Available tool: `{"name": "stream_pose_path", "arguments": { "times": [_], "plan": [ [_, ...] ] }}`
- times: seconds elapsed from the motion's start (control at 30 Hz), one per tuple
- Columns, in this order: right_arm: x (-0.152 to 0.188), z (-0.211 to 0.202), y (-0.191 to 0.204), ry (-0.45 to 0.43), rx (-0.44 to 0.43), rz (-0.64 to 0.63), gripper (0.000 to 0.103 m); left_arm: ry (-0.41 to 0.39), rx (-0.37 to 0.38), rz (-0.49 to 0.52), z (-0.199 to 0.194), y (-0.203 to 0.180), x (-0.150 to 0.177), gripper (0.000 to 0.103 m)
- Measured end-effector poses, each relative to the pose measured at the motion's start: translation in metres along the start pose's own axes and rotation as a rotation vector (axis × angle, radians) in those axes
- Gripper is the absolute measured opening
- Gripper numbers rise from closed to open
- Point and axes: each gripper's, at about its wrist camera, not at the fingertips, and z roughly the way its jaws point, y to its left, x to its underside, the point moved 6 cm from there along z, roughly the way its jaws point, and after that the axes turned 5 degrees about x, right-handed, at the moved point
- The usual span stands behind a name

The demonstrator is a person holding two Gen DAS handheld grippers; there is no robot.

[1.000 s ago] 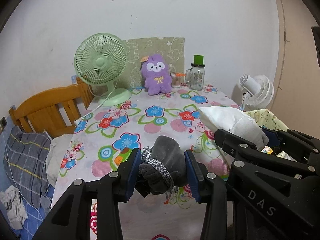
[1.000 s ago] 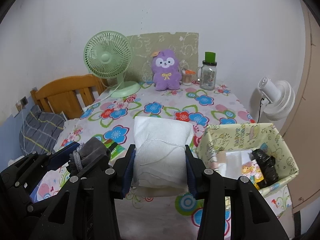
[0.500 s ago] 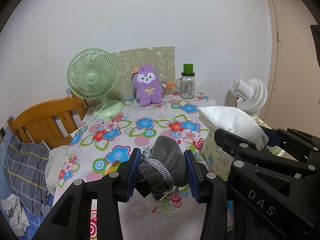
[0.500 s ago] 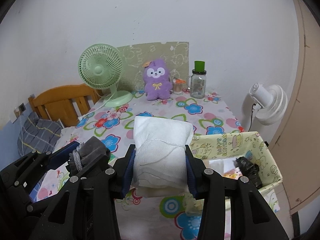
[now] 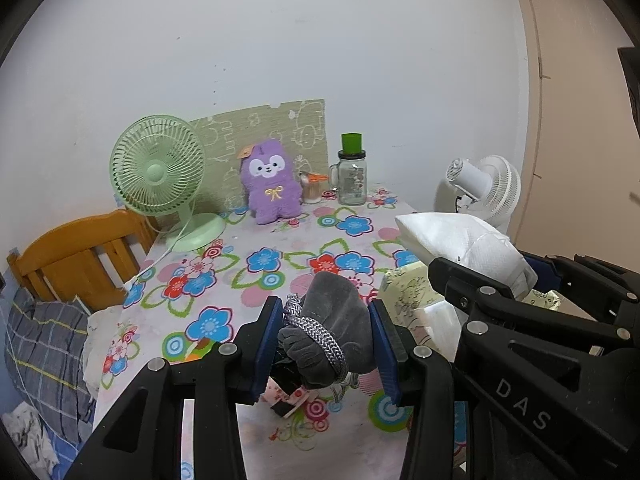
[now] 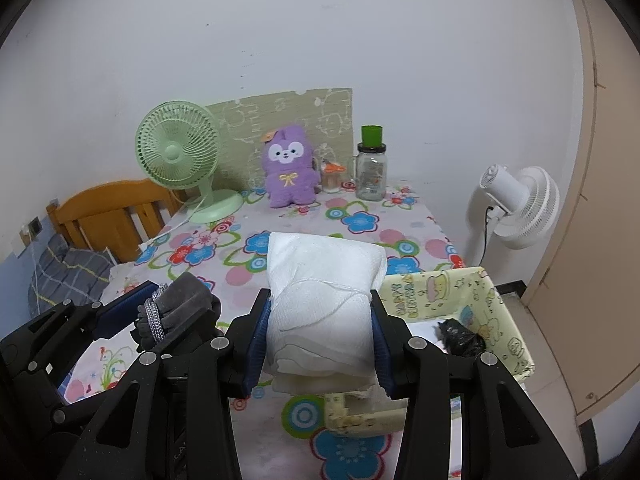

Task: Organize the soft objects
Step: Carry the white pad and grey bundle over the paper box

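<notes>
My left gripper (image 5: 326, 340) is shut on a grey drawstring pouch (image 5: 332, 332) and holds it above the flowered table (image 5: 224, 280). My right gripper (image 6: 318, 332) is shut on a white folded cloth bundle (image 6: 320, 292), held above the near edge of a yellow patterned box (image 6: 480, 300). The box holds a black crumpled item (image 6: 460, 332) and white things. The white bundle also shows in the left wrist view (image 5: 460, 240), and the pouch shows in the right wrist view (image 6: 176, 308). A purple plush toy (image 5: 272, 184) sits at the back of the table.
A green desk fan (image 5: 160, 172), a jar with a green lid (image 5: 352, 176) and a small orange-lidded cup (image 5: 314, 188) stand at the back. A white floor fan (image 6: 520, 208) is right of the table. A wooden headboard (image 5: 72, 252) and bedding lie left.
Both grippers have risen and pulled back from the table with their loads still held. The yellow box now sits closer under the right gripper.
</notes>
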Motion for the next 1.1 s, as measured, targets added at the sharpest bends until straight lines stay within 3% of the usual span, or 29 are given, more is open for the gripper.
{"name": "stream_pose_path", "arguments": {
  "times": [0.47,1.1],
  "plan": [
    [0.002,0.005,-0.044,0.004,0.025,0.035,0.048,0.008,0.035,0.042,0.017,-0.041,-0.009,0.045],
    [0.01,0.028,-0.102,0.044,0.059,0.114,0.048,0.085,0.106,0.13,0.061,-0.1,-0.007,0.045]
  ]
}}
